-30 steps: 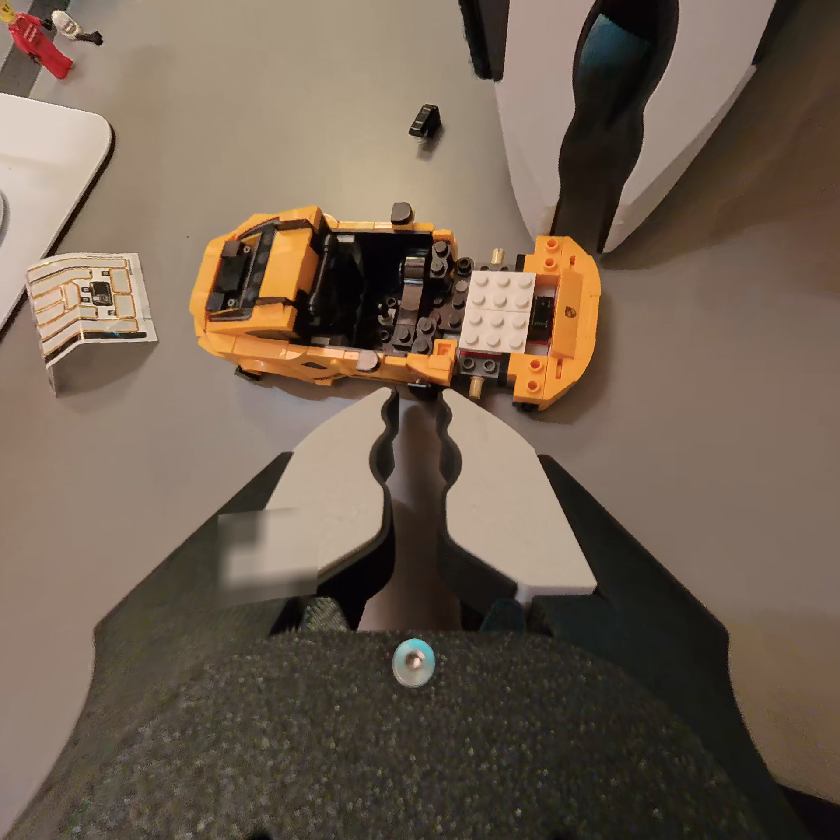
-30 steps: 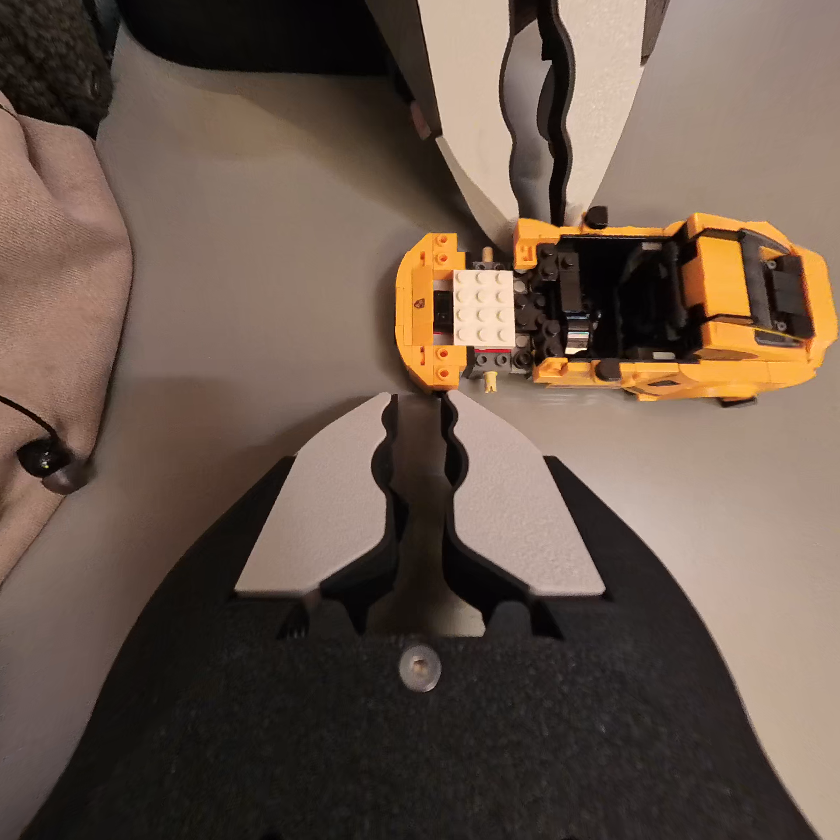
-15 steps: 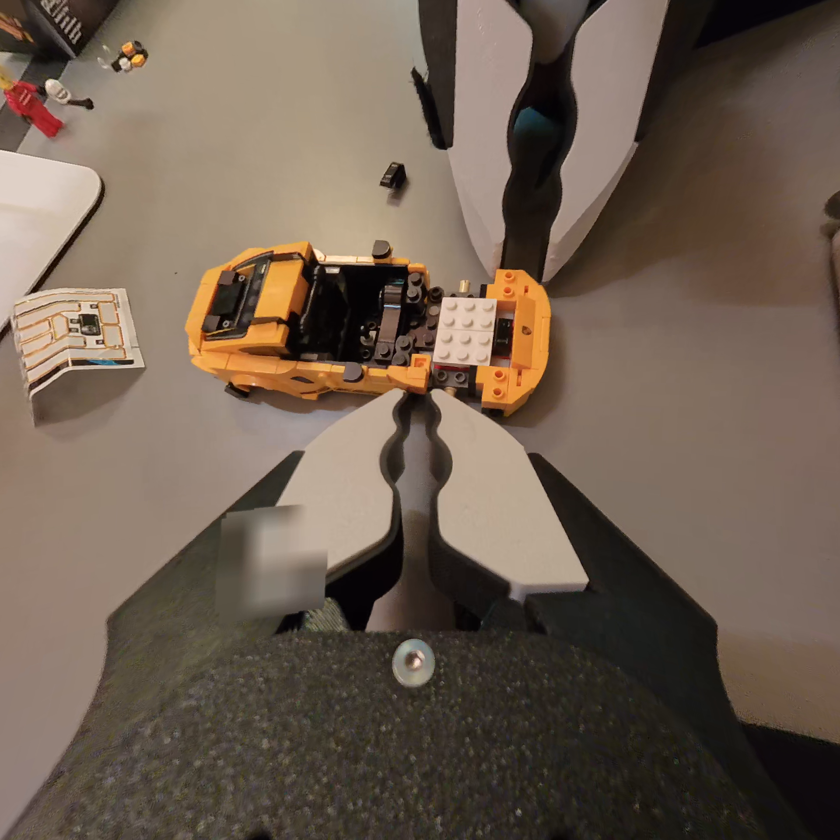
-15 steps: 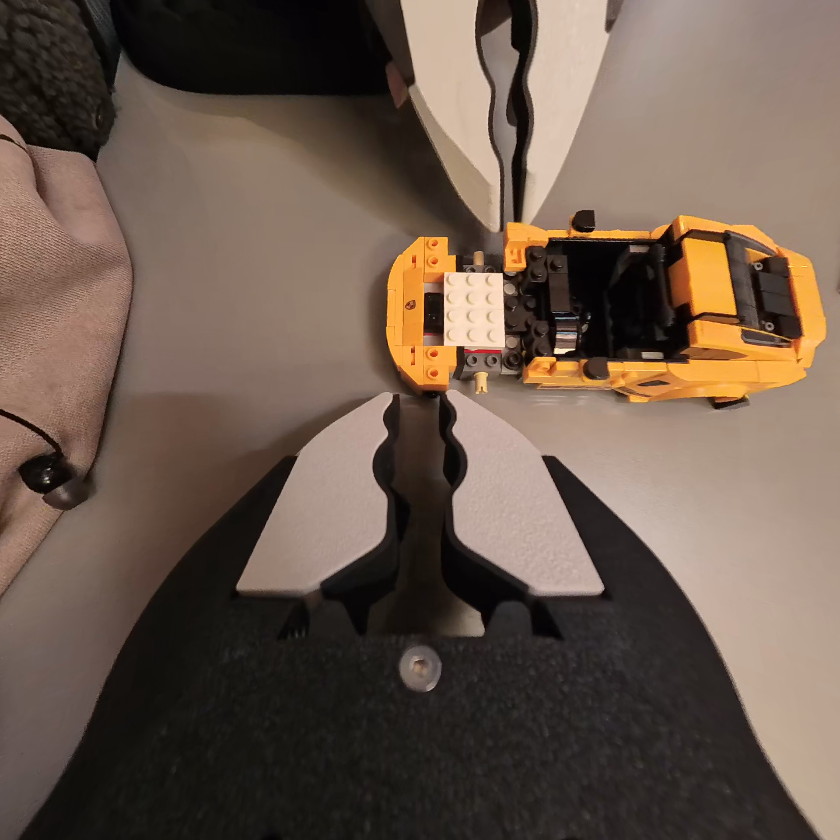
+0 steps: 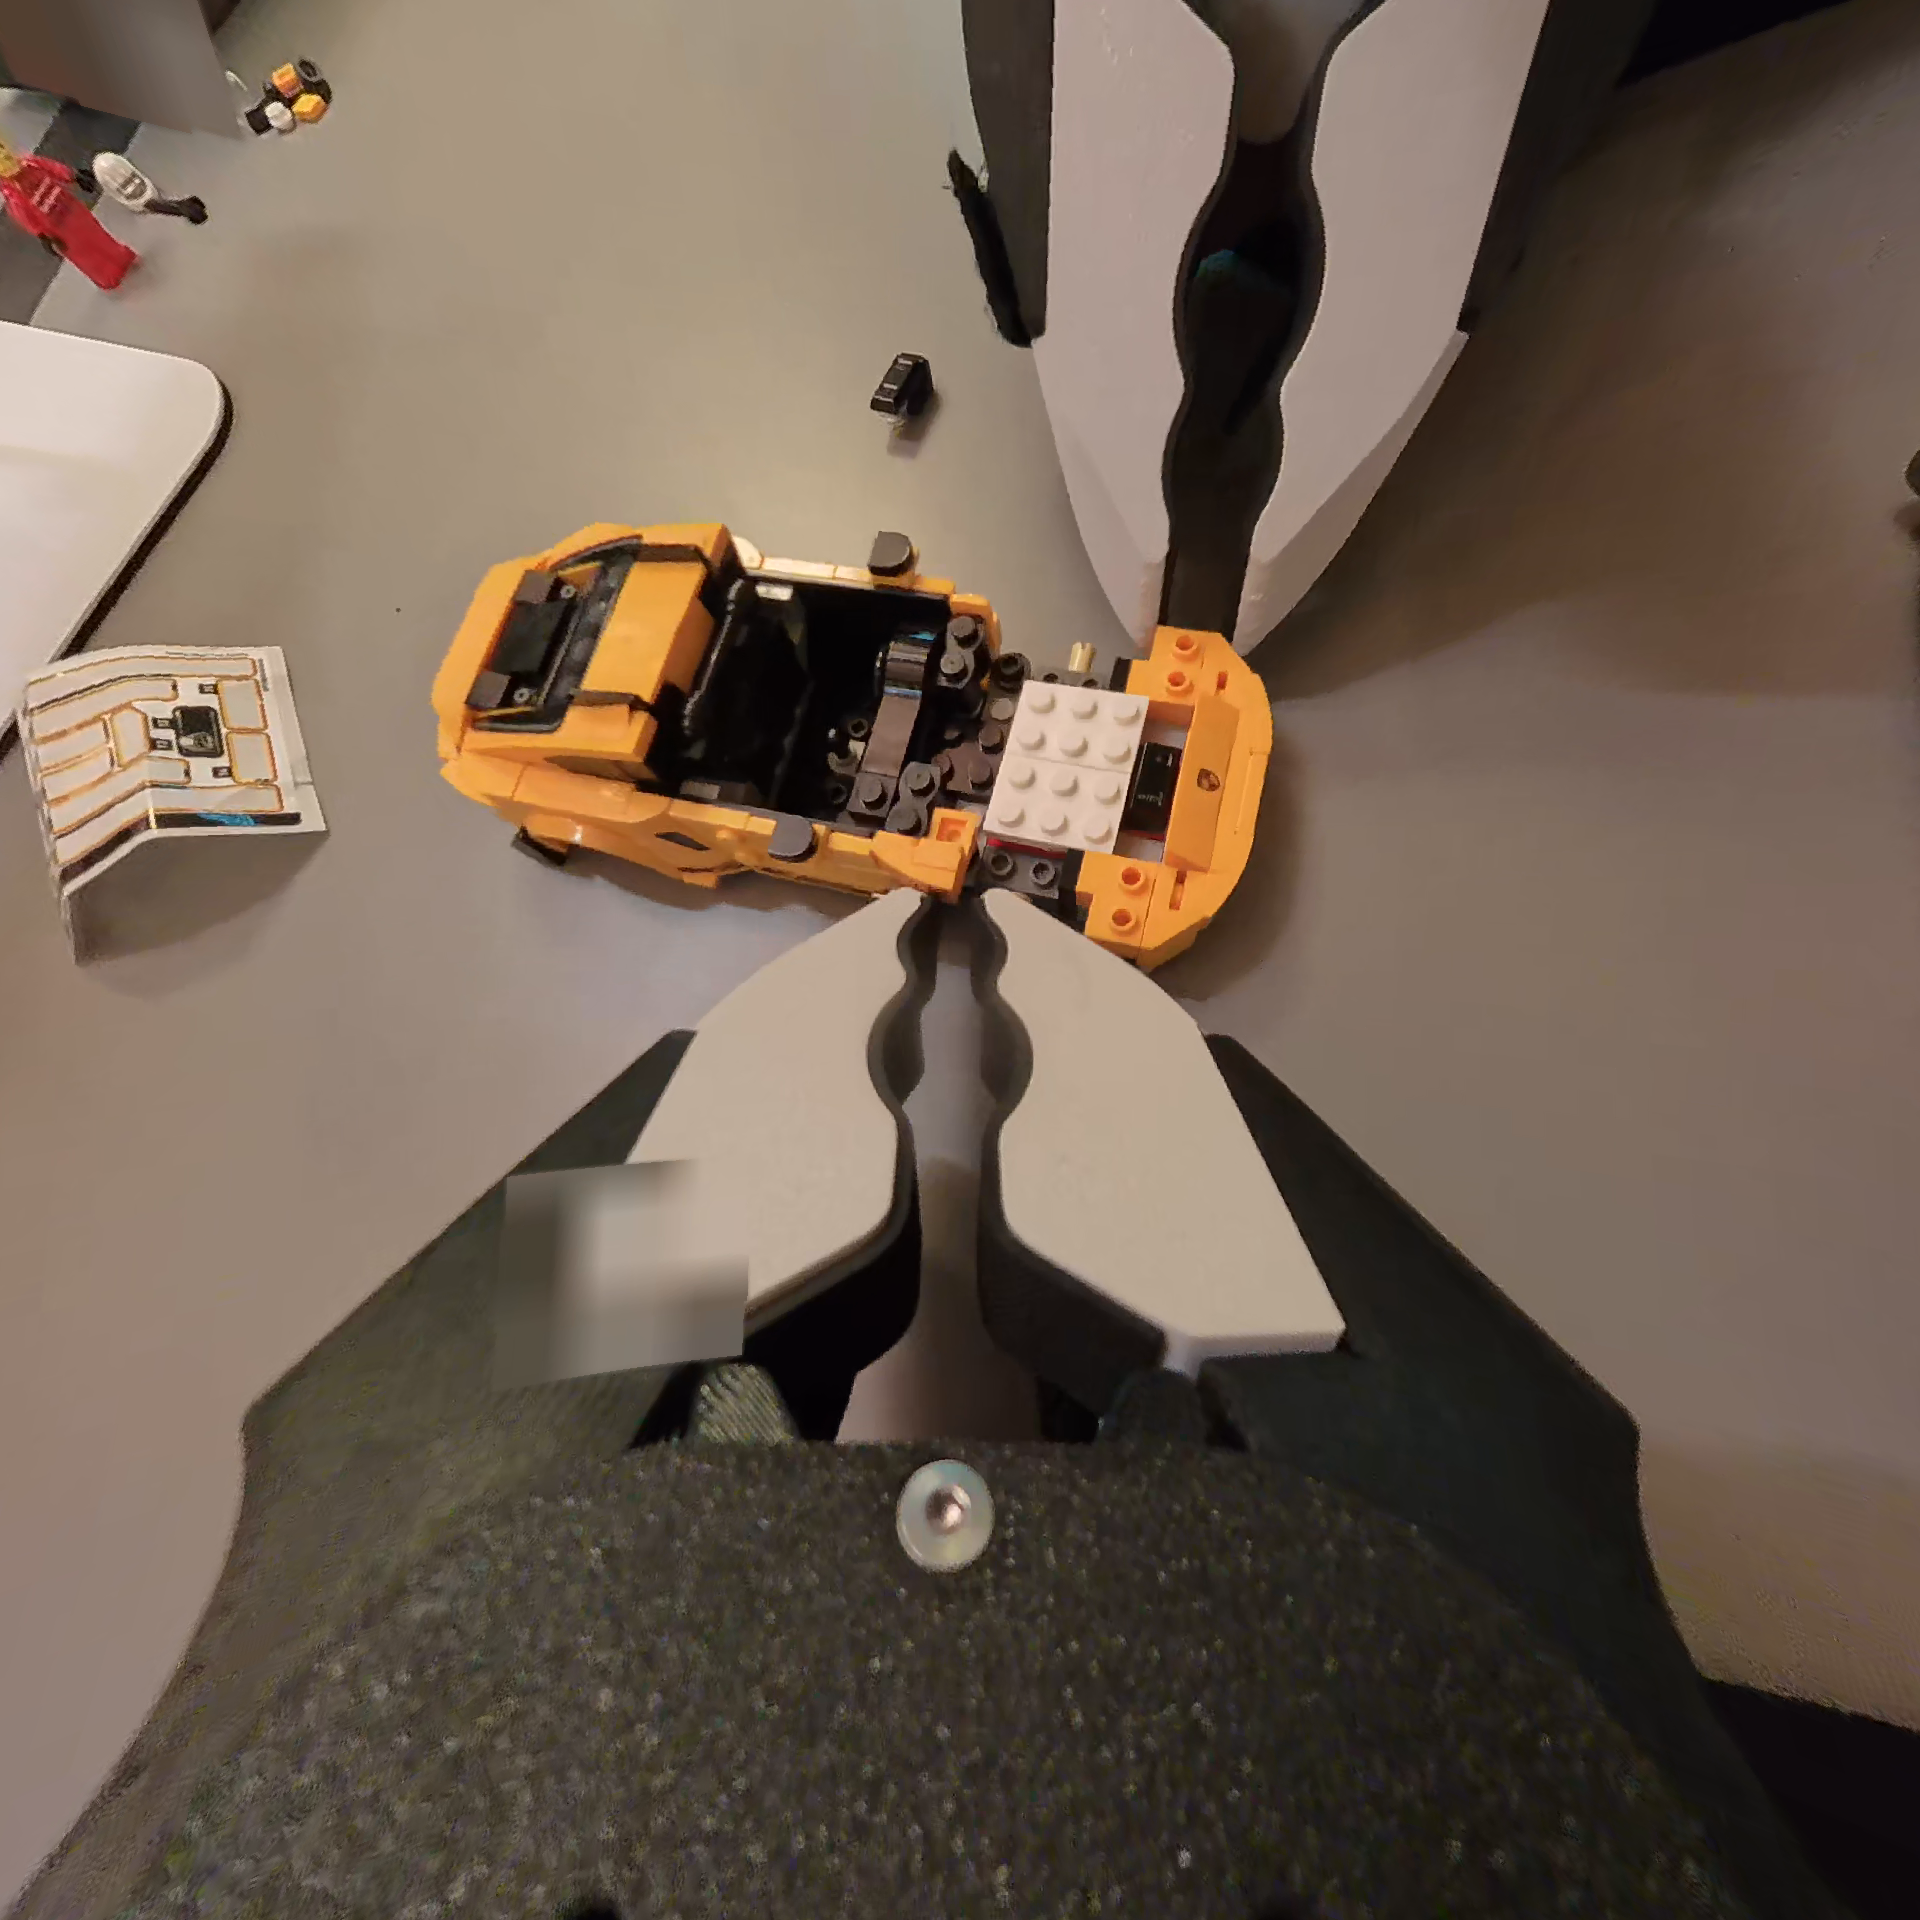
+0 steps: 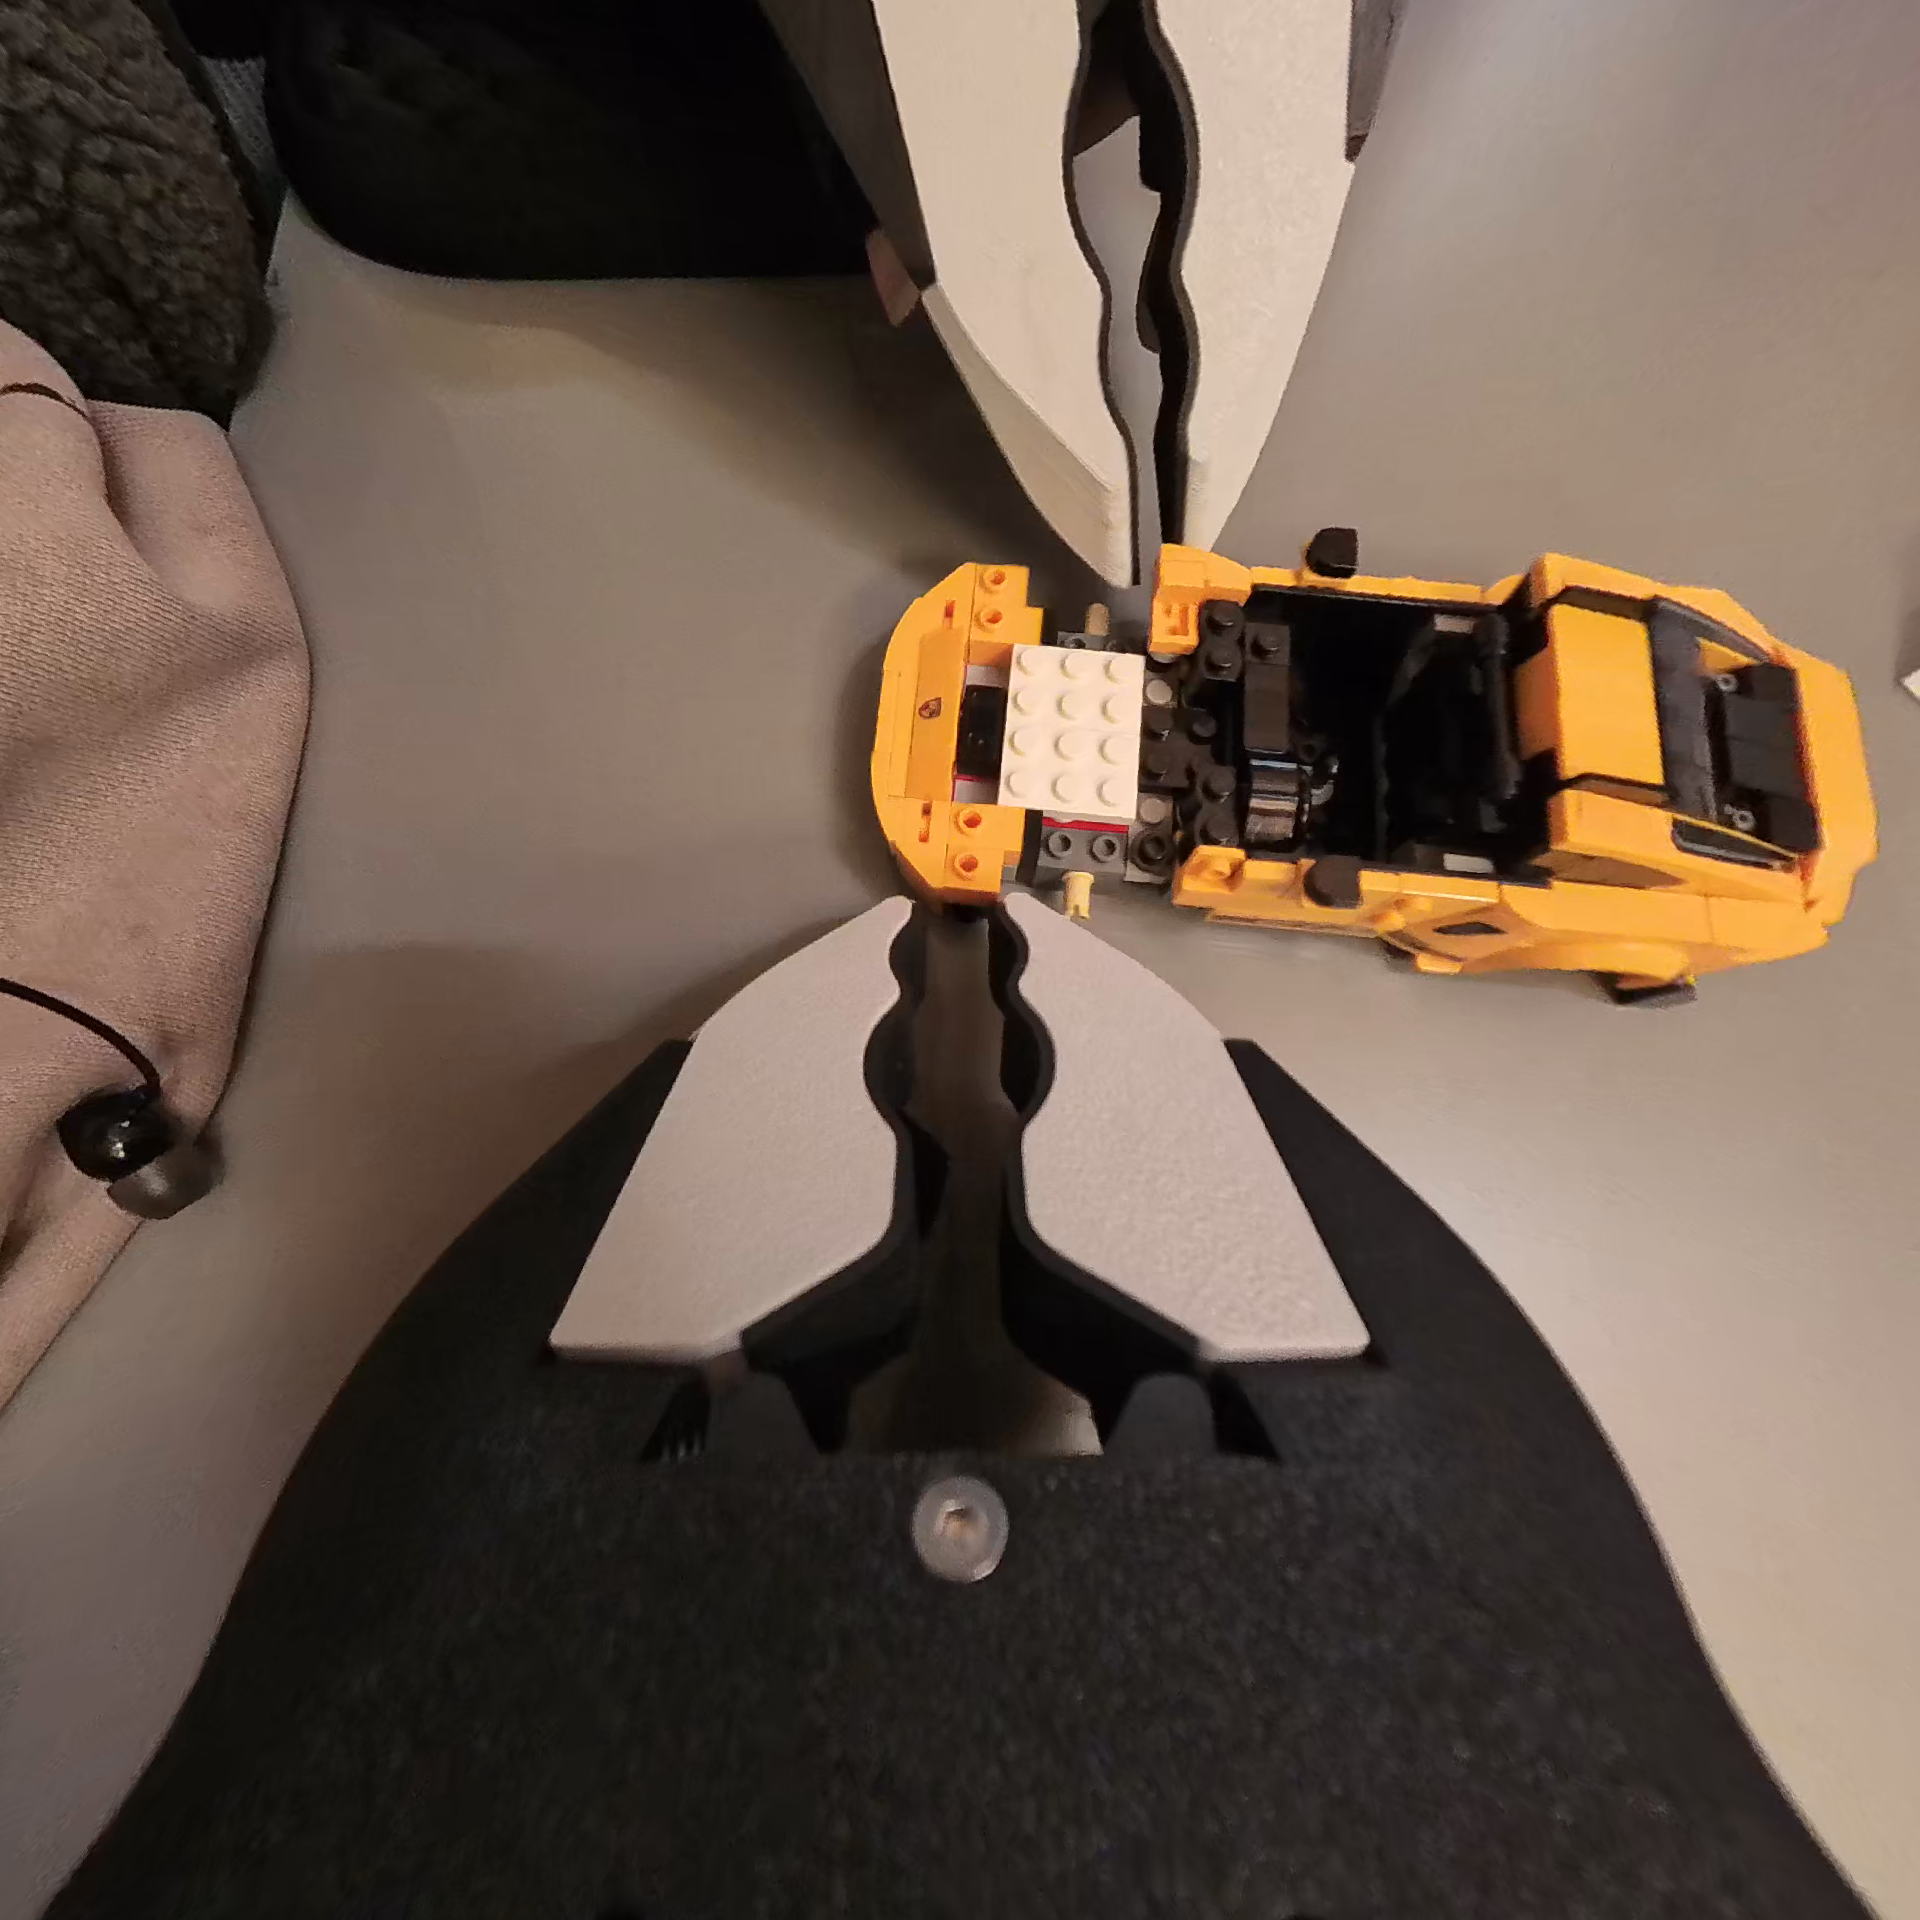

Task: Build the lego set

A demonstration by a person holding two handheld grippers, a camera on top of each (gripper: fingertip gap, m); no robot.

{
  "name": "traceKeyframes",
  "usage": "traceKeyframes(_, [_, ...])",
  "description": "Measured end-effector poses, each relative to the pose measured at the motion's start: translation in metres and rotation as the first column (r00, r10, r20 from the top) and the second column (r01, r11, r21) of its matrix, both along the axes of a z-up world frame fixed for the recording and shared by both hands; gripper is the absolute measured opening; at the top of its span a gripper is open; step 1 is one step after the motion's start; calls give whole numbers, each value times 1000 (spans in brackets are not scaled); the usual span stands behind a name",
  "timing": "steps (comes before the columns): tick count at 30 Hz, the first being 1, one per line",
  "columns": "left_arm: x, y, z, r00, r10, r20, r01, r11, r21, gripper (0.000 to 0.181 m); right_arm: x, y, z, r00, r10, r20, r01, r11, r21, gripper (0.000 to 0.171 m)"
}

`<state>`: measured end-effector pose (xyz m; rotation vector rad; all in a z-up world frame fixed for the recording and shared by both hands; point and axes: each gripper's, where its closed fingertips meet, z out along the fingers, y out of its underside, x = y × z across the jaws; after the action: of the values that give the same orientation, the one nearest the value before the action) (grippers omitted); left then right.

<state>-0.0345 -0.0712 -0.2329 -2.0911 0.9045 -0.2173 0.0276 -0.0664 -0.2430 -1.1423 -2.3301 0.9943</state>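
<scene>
Sitting on a smooth matte grey worktop [image 5: 520, 416], the half-built orange lego car [image 5: 644, 727] lies lengthwise between the two grippers, its glossy plastic body open at the roof to a dark cockpit of black studded pieces. A white studded plate [image 5: 1070, 764] covers the front section, just behind the rounded orange nose; a small tan pin [image 6: 1078, 889] sticks out sideways near it. The left gripper [image 5: 951, 902] comes at one flank, its pale grey, finely grained fingers [image 5: 810, 1091] tapering to points with wavy black inner edges; the tips stand a narrow gap apart, holding nothing, and are at or touching the car's side by the front wheel arch. The right gripper [image 6: 956, 906] meets the opposite flank at the nose, its fingers likewise slightly parted and empty, their tips just at the orange bumper corner. Each gripper has a coarse, speckled black body with a round metal screw [image 5: 943, 1525] at its centre. Beyond the car a small loose black piece [image 5: 902, 384] lies on the worktop. To one side rests a curled sticker sheet [image 5: 166, 758], paper with gold-outlined shapes, and farther off a red minifigure [image 5: 57, 213] lies flat beside tiny orange and white parts [image 5: 286, 94]. A white rounded-corner board [image 5: 83, 488] sits at the edge. In the right wrist view, soft beige fabric [image 6: 125, 727] with a black cord toggle [image 6: 114, 1138] bunches at the side.
</scene>
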Motion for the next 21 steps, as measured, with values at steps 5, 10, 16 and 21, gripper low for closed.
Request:
traceKeyframes(5, [-1,1,1,1000,20,17,-20,1000,-11,7,-1,-1,0,1000,0,-3,0,1000,-6,13])
traceKeyframes(10, [-6,7,8,987,110,121,-105,993,-44,15,-3,-5,0,1000,-5,-18,5,1000,5,15])
traceKeyframes(16, [-9,8,7,964,210,162,-191,973,-127,17,-7,-7,0,999,-22,-35,23,999,23,15])
traceKeyframes(21, [-8,7,4,943,284,176,-253,951,-179,14,-8,-8,-1,999,-33,-41,34,999,33,15])
